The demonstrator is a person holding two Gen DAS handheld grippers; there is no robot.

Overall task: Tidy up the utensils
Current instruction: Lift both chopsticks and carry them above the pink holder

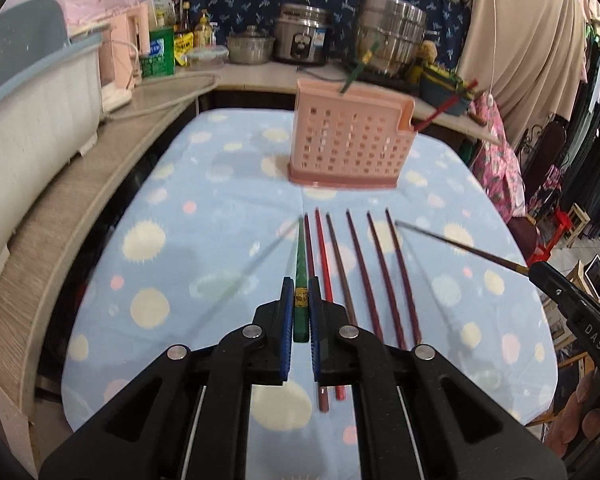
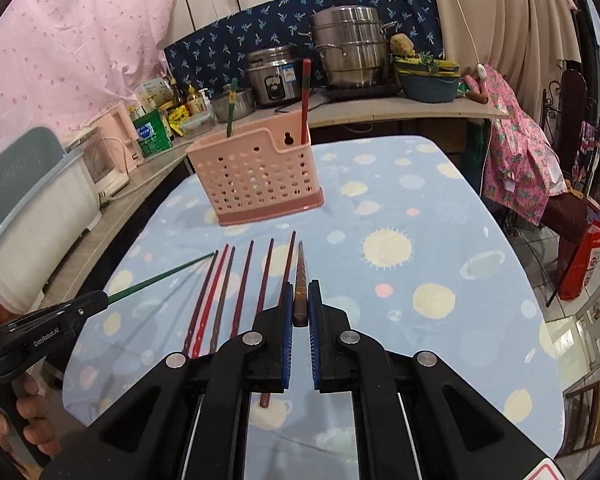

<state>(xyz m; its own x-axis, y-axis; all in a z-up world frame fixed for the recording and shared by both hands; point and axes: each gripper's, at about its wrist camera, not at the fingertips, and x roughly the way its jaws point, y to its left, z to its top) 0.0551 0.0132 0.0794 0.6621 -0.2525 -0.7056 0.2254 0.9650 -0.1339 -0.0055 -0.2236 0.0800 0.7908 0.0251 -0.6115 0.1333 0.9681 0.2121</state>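
While both grippers are up off the cloth, I count the utensils. My left gripper is clamped on 1 green chopstick, its thick end with a gold band pinched between the blue pads and its tip pointing toward the holder. My right gripper is clamped on 1 dark brown chopstick, held the same way by its thick end.

On the blue spotted tablecloth I count 6 loose chopsticks lying side by side in a row, tips toward the holder: 1 bright red, the rest dark red to brown. That row sits just right of the green stick in the left view and just left of the brown one in the right view.

1 pink perforated holder stands upright on the cloth beyond the row, well apart from it. 2 chopsticks stand in it: 1 green at its left end and 1 red at its right end, as the right camera sees it.

Hard to read: the holder and the sticks in it are motion-blurred in the left view. The near ends of most of the row are covered by the gripper bodies. Which compartments the 2 standing sticks occupy I cannot tell. A hand on the left gripper is cut off at the frame edge.
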